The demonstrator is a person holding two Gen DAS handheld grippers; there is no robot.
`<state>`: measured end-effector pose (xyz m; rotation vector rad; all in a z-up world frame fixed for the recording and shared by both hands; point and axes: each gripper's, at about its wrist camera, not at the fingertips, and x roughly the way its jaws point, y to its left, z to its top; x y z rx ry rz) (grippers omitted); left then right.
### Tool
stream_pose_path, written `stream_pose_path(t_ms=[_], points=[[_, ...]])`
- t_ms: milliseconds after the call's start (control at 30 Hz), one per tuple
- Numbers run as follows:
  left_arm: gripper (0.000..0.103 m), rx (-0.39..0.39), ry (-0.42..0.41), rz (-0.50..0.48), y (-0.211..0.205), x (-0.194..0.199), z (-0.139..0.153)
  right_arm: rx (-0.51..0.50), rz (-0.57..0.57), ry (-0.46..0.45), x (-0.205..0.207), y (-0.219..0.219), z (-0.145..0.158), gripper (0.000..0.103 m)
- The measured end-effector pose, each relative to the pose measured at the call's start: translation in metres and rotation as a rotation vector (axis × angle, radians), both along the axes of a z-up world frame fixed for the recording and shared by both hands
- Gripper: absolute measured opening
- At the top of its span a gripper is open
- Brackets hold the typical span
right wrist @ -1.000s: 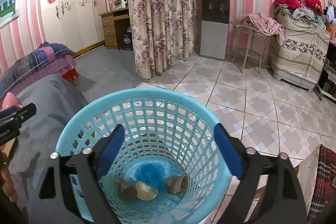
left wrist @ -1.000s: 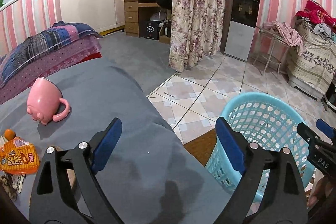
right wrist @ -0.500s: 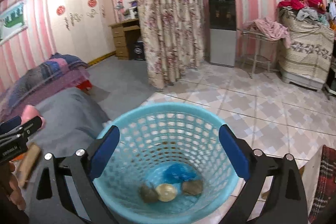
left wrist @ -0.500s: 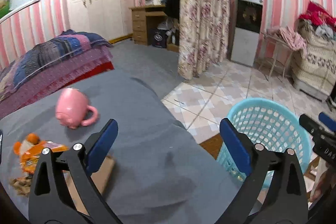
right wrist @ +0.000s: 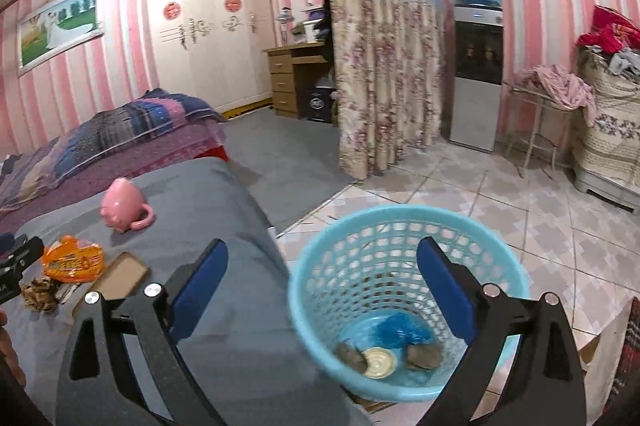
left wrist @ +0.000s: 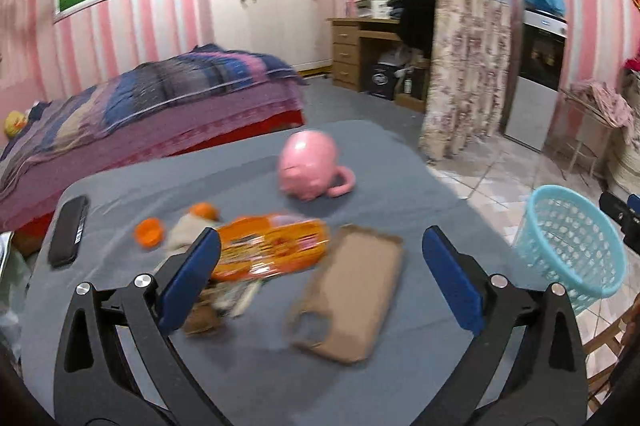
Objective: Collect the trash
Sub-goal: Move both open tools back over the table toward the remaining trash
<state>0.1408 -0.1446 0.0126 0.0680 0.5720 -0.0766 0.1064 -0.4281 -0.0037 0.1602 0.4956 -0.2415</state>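
Between drops, both my grippers, left (left wrist: pixel 320 272) and right (right wrist: pixel 322 280), had just spread their fingers wide, empty. Next (I judged) the left should close on the orange crinkled snack wrapper (left wrist: pixel 272 250) on the grey-clothed table (left wrist: pixel 400 162), then carry it to the light-blue plastic mesh basket (right wrist: pixel 304 290).

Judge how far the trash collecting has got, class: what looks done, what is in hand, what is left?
Done: the blue basket already holds a blue wrapper, a round lid and two brownish scraps. In hand: nothing; the left gripper and right gripper are both open and empty, the left's jaws having just widened. Left: the orange snack packet, orange cap and crumpled scraps lie on the grey table.
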Motion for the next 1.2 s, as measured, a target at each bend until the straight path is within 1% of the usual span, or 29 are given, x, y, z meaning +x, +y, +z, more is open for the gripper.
stream_pose_path(t_ms=[100, 233, 467, 633, 800, 933, 1033, 1200], points=[[0.097, -0.018, 0.011, 0.051, 0.037, -0.004, -0.003, -0.032, 0.034, 0.006, 0.009, 0.024, -0.003, 0.094], [0.097, -0.038, 0.023, 0.106, 0.075, -0.007, -0.01, -0.06, 0.079, 0.026, 0.018, 0.048, -0.008, 0.094], [0.097, -0.057, 0.048, 0.176, 0.125, -0.009, -0.025, -0.069, 0.137, 0.049, 0.032, 0.081, -0.015, 0.094], [0.097, -0.039, 0.058, 0.211, 0.149, -0.01, -0.036, -0.123, 0.17, 0.063, 0.038, 0.106, -0.021, 0.094], [0.097, -0.024, 0.093, 0.221, 0.166, -0.014, -0.048, -0.164, 0.176, 0.078, 0.043, 0.124, -0.026, 0.094], [0.097, -0.027, 0.105, 0.231, 0.179, -0.02, -0.057, -0.127, 0.198, 0.075, 0.049, 0.132, -0.027, 0.095], [0.097, -0.042, 0.136, 0.225, 0.188, -0.019, -0.066, -0.098, 0.219, 0.085, 0.053, 0.14, -0.03, 0.096], [0.097, -0.062, 0.156, 0.227, 0.194, -0.014, -0.077, -0.126, 0.262, 0.111, 0.06, 0.163, -0.039, 0.096]])
